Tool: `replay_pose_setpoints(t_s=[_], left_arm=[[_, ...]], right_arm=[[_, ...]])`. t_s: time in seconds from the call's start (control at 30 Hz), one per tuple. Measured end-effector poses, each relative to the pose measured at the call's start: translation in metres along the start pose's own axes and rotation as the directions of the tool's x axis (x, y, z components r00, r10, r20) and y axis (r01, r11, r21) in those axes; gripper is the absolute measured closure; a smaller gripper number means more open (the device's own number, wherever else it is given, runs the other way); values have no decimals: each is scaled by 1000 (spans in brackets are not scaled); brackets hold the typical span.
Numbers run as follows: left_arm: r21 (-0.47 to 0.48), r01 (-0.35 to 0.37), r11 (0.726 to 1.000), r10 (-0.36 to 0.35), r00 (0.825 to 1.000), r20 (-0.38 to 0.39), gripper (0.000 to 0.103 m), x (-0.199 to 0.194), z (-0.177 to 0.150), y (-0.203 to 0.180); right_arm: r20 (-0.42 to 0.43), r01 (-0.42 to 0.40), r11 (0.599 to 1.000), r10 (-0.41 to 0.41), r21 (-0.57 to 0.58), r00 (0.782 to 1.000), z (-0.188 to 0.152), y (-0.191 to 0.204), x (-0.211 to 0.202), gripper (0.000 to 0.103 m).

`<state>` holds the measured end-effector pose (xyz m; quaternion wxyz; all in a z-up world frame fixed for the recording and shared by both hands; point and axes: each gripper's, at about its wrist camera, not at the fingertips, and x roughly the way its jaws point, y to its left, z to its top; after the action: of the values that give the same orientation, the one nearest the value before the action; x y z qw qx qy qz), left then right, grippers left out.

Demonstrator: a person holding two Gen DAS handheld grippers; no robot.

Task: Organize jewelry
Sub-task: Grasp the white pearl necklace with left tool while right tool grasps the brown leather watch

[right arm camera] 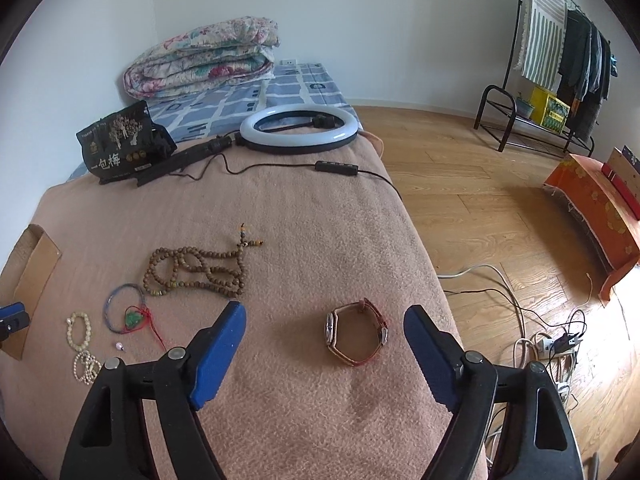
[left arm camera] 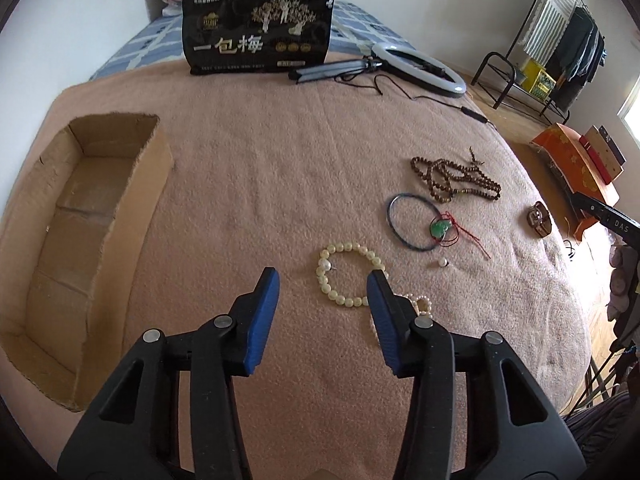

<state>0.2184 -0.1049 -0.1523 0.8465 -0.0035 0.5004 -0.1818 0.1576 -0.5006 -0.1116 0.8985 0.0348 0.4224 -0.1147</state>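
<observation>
Overhead, hung the left gripper (left arm camera: 323,276) above the pink blanket (left arm camera: 260,168), blue pads spread wide and clamping nothing. Lay just ahead of it the pale bracelet (left arm camera: 340,276), its right side hidden behind the right pad; showed beside that pad a bit of small pearl strand (left arm camera: 420,305). Rested farther right a blue bangle (left arm camera: 400,220) with a green pendant (left arm camera: 441,228) on red cord across its rim, and near these a single loose pearl (left arm camera: 442,263). Sprawled beyond them the brown bead string (left arm camera: 456,178) in loose loops. Sat well to the left a cardboard box (left arm camera: 132,200), open on top, nothing visible inside. Similarly gaped the right gripper (right arm camera: 322,318), pads well apart and gripping nothing, over the blanket's right part. Stood between its tips, but lower down on the blanket, a watch (right arm camera: 356,332) with a red strap (strap buckled into a loop, lying on edge, case toward the left). Seen from this side too: bead string (right arm camera: 196,270), bangle (right arm camera: 120,304), pendant (right arm camera: 134,317), pale bracelet (right arm camera: 78,332) and pearl strand (right arm camera: 86,366), all left of the watch and apart from it. Lay at the blanket's far edge a ring light (right arm camera: 298,128) and a black snack bag (right arm camera: 120,140).
</observation>
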Motion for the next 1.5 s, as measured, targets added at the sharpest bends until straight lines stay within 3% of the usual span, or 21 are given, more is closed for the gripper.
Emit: replay_pose_setpoints(t_s=[0.13, 0.27, 0.47, 0.73, 0.93, 1.03, 1.5], left_arm=[[-19, 23, 1000, -24, 999, -37, 61, 20, -1, -4], [-2, 21, 1000, -21, 998, -62, 61, 33, -6, -15], [20, 86, 996, -83, 989, -124, 61, 43, -21, -40], [54, 64, 996, -53, 983, -173, 61, 59, -29, -60], [90, 28, 996, -12, 986, -167, 61, 68, -31, -69], [89, 25, 996, -10, 987, -162, 61, 70, -30, -69], [44, 52, 998, -44, 986, -161, 82, 71, -27, -56]], right_arm=[[-62, -23, 1000, 24, 14, 998, -6, -4, 20, 28], [-99, -24, 999, 26, 27, 995, -10, -10, 32, 29], [-135, -21, 999, 28, 50, 991, -16, -20, 40, 28], [-167, -63, 998, 66, 23, 984, -23, -16, 52, 28], [-205, -94, 995, 85, -38, 975, -26, -3, 65, 29], [-223, -86, 995, 72, -50, 972, -26, -1, 72, 34], [-254, -3, 992, -28, -123, 967, -23, 7, 103, 46]])
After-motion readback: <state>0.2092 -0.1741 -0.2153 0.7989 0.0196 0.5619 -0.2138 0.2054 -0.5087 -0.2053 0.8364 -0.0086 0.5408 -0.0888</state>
